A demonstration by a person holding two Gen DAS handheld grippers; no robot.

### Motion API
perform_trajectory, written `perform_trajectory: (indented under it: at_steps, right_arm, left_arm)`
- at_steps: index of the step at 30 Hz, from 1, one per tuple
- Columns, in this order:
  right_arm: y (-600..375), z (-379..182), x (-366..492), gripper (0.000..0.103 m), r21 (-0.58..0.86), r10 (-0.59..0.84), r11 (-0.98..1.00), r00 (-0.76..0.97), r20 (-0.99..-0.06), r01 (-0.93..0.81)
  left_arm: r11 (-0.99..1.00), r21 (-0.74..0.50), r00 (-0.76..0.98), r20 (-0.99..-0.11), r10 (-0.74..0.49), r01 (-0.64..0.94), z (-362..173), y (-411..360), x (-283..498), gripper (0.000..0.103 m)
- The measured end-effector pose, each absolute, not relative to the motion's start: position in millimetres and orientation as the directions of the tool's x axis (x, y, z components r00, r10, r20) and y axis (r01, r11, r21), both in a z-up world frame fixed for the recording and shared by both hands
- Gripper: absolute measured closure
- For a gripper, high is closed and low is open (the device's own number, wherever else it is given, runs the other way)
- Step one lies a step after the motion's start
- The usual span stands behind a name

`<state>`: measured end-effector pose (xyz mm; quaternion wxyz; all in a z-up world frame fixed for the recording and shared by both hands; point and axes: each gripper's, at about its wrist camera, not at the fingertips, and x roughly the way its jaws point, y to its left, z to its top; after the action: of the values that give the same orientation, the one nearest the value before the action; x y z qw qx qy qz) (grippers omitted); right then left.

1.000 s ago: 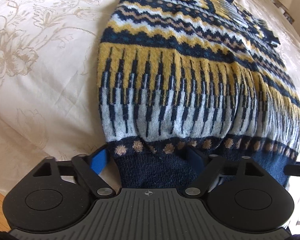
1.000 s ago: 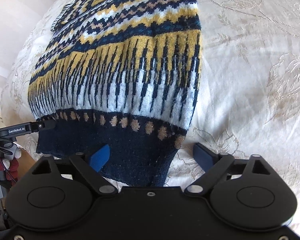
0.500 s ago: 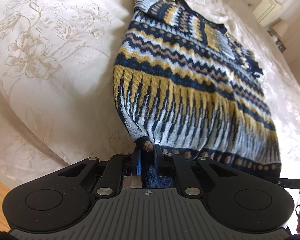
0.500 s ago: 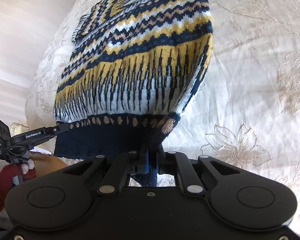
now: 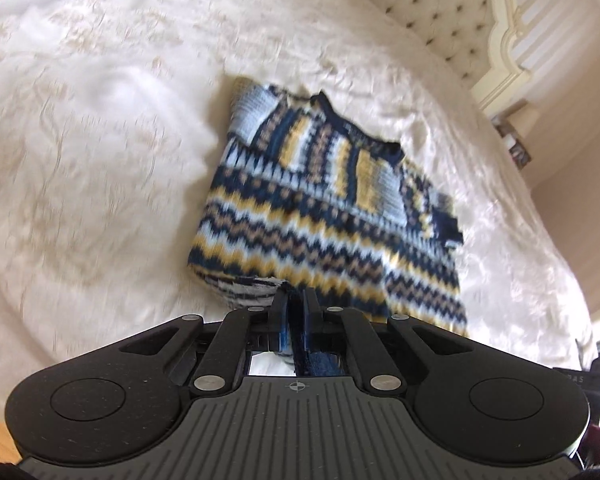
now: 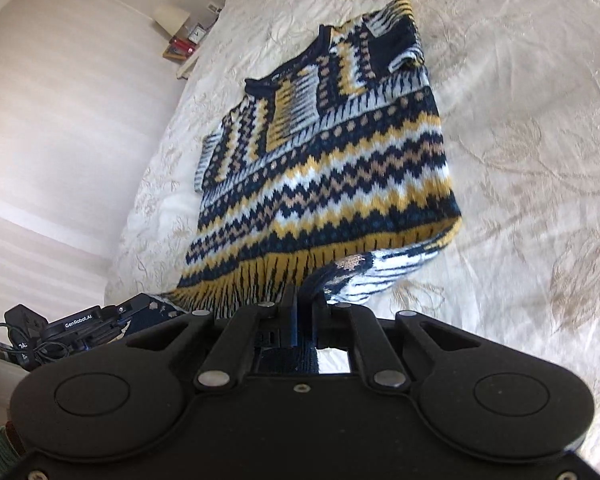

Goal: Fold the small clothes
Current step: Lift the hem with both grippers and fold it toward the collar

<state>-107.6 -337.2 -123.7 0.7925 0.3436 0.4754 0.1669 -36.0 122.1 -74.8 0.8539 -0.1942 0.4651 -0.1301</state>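
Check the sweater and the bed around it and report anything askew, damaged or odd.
Nothing looks damaged or spilled. The sweater lies on the bedspread, its sleeves folded in across the chest. The left tool and right tool each pinch a hem corner, so the lower edge curls up off the bed, as folding would require.

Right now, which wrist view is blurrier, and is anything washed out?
Left wrist view: bedspread and sweater smeared by motion blur. Right wrist view: sweater sharper, bedspread streaked only at right. Neither is washed out; both bend at the edges.
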Motion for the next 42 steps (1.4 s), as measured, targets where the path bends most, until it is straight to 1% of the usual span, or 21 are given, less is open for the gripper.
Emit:
perform_trajectory:
  at_steps: [5, 11, 22, 25, 27, 28, 29, 30, 32, 34, 35, 36, 38, 40, 42]
  right_arm:
    - [-346.4, -117.8, -78.7, 0.090, 0.730, 0.572, 0.676, 0.553, -0.606, 0.100]
    - [-355.2, -117.9, -35.1, 0.090, 0.744, 0.533, 0.651, 0.608, -0.589, 0.151]
    - [-357.6, -128.3, 50.9, 0.090, 0.711, 0.466, 0.669, 0.622, -0.629, 0.217]
    - [-356.5, -134.6, 70.1, 0.083, 0.693, 0.451, 0.683, 0.614, -0.648, 0.229]
    - [-357.3, -140.7, 78.9, 0.082, 0.683, 0.434, 0.684, 0.609, -0.664, 0.257]
    - [-358.0, -143.5, 81.5, 0.082, 0.676, 0.424, 0.685, 0.607, -0.672, 0.271]
    - [-358.3, -146.0, 83.4, 0.081, 0.667, 0.411, 0.688, 0.603, -0.683, 0.286]
    - [-358.9, -148.3, 84.5, 0.080, 0.660, 0.403, 0.691, 0.599, -0.692, 0.296]
    - [-359.8, -151.8, 83.8, 0.079, 0.652, 0.392, 0.691, 0.596, -0.701, 0.312]
    - [-361.7, -152.7, 78.8, 0.067, 0.652, 0.377, 0.687, 0.610, -0.697, 0.320]
    - [-363.1, -152.1, 76.0, 0.056, 0.655, 0.369, 0.684, 0.621, -0.691, 0.322]
    - [-364.9, -151.1, 73.1, 0.049, 0.659, 0.360, 0.679, 0.635, -0.683, 0.323]
    - [-370.0, -149.0, 70.0, 0.049, 0.672, 0.351, 0.665, 0.658, -0.666, 0.326]
    - [-374.6, -146.4, 68.6, 0.049, 0.669, 0.340, 0.668, 0.667, -0.663, 0.325]
    - [-377.4, -141.8, 69.5, 0.049, 0.650, 0.334, 0.696, 0.664, -0.669, 0.305]
  left_arm:
    - [0.878, -0.476, 0.573, -0.707, -0.415, 0.048, -64.9, 122.3, 2.8, 0.096]
    - [0.880, -0.470, 0.593, -0.690, -0.415, 0.068, -68.1, 117.1, 53.0, 0.096]
    - [0.893, -0.441, 0.608, -0.685, -0.401, 0.092, -77.7, 112.5, 135.0, 0.096]
    - [0.914, -0.392, 0.599, -0.708, -0.373, 0.106, -81.0, 110.9, 157.7, 0.096]
    - [0.927, -0.348, 0.580, -0.730, -0.362, 0.142, -85.2, 108.3, 167.8, 0.093]
    - [0.931, -0.324, 0.568, -0.740, -0.360, 0.168, -87.8, 106.4, 171.1, 0.090]
    - [0.933, -0.304, 0.557, -0.749, -0.358, 0.192, -90.3, 104.4, 172.6, 0.078]
    - [0.933, -0.281, 0.544, -0.758, -0.360, 0.226, -93.9, 102.0, 172.9, 0.073]
    - [0.925, -0.242, 0.517, -0.774, -0.367, 0.294, -99.8, 96.6, 169.7, 0.072]
    - [0.911, -0.200, 0.486, -0.793, -0.367, 0.361, -106.7, 90.3, 163.7, 0.070]
    - [0.904, -0.190, 0.477, -0.798, -0.370, 0.383, -109.5, 88.2, 160.2, 0.068]
    - [0.896, -0.186, 0.466, -0.801, -0.376, 0.403, -112.8, 86.9, 156.7, 0.068]
    - [0.887, -0.189, 0.449, -0.806, -0.386, 0.422, -117.3, 85.2, 150.7, 0.067]
    - [0.891, -0.201, 0.452, -0.803, -0.388, 0.408, -118.4, 86.6, 145.2, 0.067]
    - [0.898, -0.217, 0.461, -0.797, -0.390, 0.384, -118.8, 89.0, 141.3, 0.064]
